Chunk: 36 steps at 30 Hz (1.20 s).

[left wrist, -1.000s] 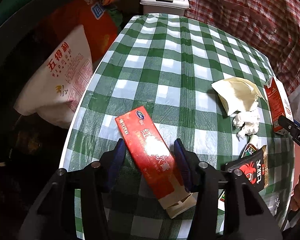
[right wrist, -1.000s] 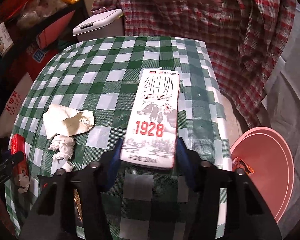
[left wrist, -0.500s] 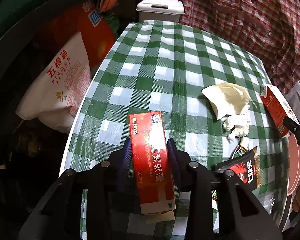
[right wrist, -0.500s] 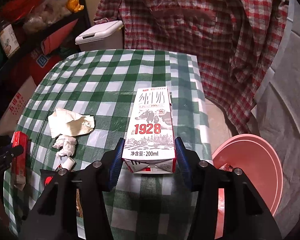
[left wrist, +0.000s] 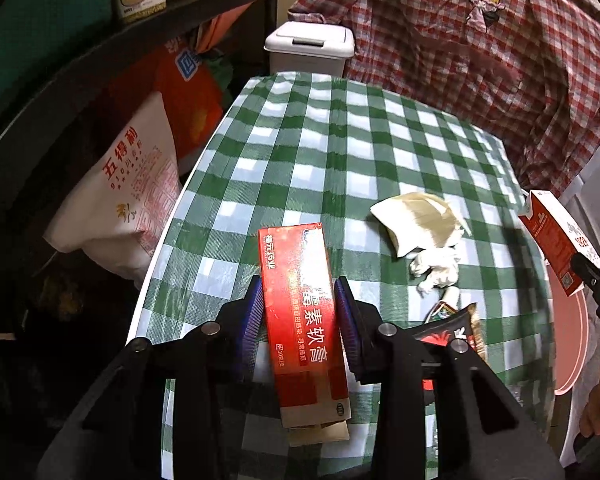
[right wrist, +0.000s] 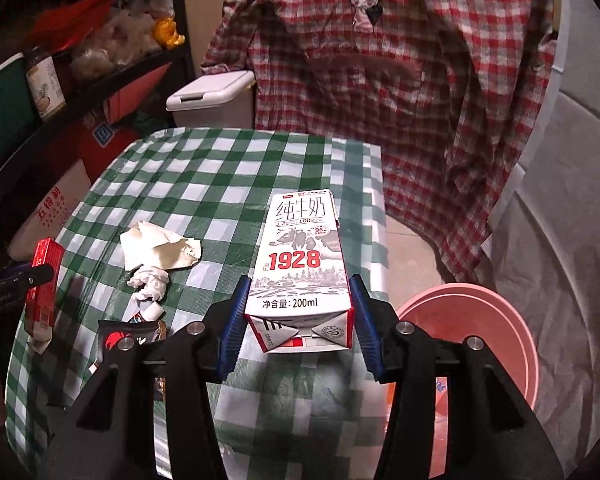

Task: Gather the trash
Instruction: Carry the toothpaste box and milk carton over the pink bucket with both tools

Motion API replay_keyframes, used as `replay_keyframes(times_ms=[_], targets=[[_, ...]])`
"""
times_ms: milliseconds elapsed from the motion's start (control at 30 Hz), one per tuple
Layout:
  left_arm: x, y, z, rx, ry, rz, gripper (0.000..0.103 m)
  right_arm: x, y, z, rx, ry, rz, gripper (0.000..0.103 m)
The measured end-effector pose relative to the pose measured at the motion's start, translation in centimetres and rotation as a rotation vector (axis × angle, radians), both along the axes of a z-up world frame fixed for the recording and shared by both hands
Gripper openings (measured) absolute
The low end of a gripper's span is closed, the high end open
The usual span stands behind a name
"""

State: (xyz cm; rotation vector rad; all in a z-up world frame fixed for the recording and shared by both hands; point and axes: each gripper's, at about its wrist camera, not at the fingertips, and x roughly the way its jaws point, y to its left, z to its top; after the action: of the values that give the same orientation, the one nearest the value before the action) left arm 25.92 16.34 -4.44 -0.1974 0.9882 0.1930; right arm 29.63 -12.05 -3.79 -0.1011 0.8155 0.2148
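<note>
Holding both finds steady is what the step in hand asks for: the left gripper (left wrist: pixel 299 314) pinches a red box (left wrist: pixel 302 312) by its long sides at lower centre of its view, its jaws having just closed on it, and the right gripper (right wrist: pixel 299 316) clamps a milk carton (right wrist: pixel 302 264) near its base, lower centre of the right view. Both look lifted clear of the checked table (right wrist: pixel 204 176). To do it well, keep each grip firm and level and carry the pieces toward the pink bin (right wrist: pixel 480 328) at lower right, which is probably the trash target, letting go only once each is over its mouth. Left behind on the cloth, mid-left in the right view, lie a crumpled paper (right wrist: pixel 160 250), a white tissue (right wrist: pixel 150 282) and a dark wrapper (right wrist: pixel 128 334). That wrapper is partly hidden behind the gripper body, the bin's near rim is cut off by the fingers, and what lies inside the bin is hard to make out.
</note>
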Motion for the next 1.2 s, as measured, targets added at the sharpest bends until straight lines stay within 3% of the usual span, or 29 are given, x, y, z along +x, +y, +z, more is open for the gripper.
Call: replay_keyframes(times_ms=[533, 900, 1200], targets=[[-1.8, -2.4, 3.5, -0.023, -0.082, -0.013, 0.036, -5.4, -2.8, 5.5, -0.012, -0.172, 0.013, 0.049], [-3.3, -6.1, 6.8, -0.018, -0.165, -0.077, 0.036, -9.2, -6.3, 12.4, 0.032, -0.279, 0.001, 0.049], [-4.1, -8.9, 8.6, 0.004, -0.218, -0.113, 0.036, -10.4, -9.6, 12.9, 0.035, -0.317, -0.055, 0.049]])
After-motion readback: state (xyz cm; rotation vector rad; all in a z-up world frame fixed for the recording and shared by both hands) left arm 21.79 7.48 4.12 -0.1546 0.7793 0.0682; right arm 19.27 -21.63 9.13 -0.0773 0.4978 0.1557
